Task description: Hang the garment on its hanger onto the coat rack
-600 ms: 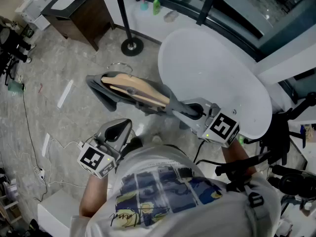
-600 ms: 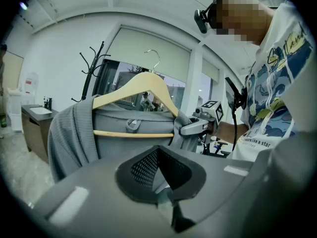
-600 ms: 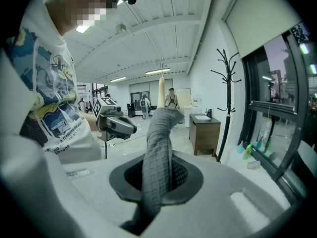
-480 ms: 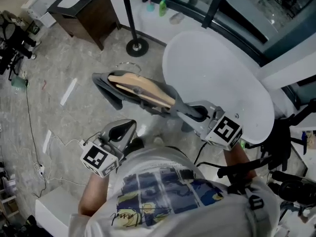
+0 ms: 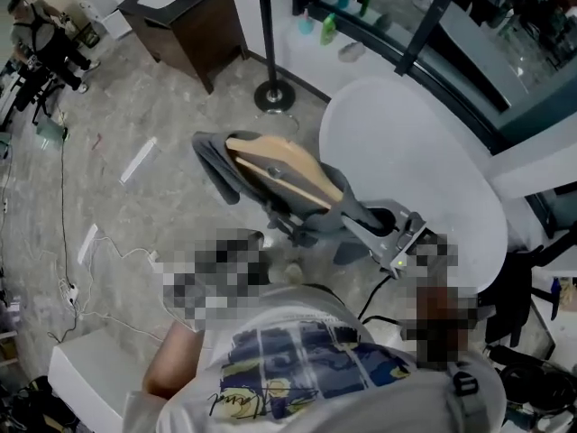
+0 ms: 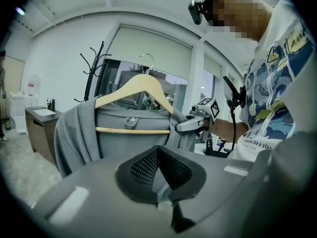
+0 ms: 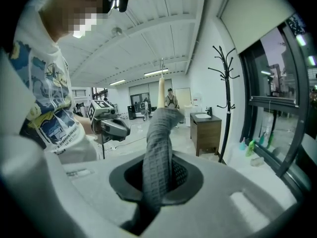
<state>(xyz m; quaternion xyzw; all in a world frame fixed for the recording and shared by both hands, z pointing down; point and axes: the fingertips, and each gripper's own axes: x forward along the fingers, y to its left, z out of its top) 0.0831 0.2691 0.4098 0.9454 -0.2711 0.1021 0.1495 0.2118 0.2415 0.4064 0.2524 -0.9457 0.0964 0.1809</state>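
A grey garment (image 5: 225, 165) hangs over a wooden hanger (image 5: 284, 170) with a metal hook (image 6: 147, 61). It is held up in the air over the floor, left of the round white table (image 5: 424, 152). My right gripper (image 5: 392, 228) is shut on the garment's fabric (image 7: 158, 152), which runs up out of its jaws (image 7: 158, 182). My left gripper (image 6: 161, 170) sits lower and nearer the person, shut with nothing in it; in the head view a mosaic patch covers it. The black coat rack (image 5: 267, 25) stands beyond the garment, with its base (image 5: 275, 96) on the floor.
A dark wooden cabinet (image 5: 185, 12) stands left of the coat rack (image 7: 225, 83). Bottles (image 5: 329, 27) line a low ledge along the window wall. Cables (image 5: 63, 197) trail over the floor at the left. A white box (image 5: 86, 377) sits by the person's left side.
The head view has swung, so everything sits further right and lower in the picture. The garment stays in my right gripper, about as far from the rack's base as before.
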